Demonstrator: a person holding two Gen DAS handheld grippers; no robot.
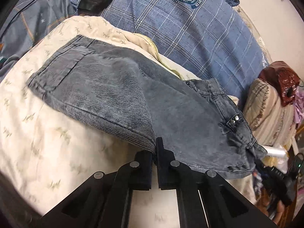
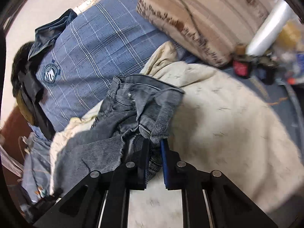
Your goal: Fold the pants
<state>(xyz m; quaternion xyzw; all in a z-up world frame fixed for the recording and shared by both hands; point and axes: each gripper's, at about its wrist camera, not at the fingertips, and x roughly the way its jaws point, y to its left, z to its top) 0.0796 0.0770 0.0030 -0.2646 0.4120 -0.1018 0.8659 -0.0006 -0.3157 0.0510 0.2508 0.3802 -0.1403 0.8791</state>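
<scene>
Pants (image 1: 121,95) pinched by both jaws.

The left tool (image 1: 154,150) is pointing downward, jaws clamping grey fabric — the right tool (image 2: 154,144) is doing likewise, pinching a bunched fold.

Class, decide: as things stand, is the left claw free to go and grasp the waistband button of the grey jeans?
Probably not. The left claw is shut on a fold of the grey jeans, so it would have to let go first; the waistband button itself lies uncovered.
</scene>
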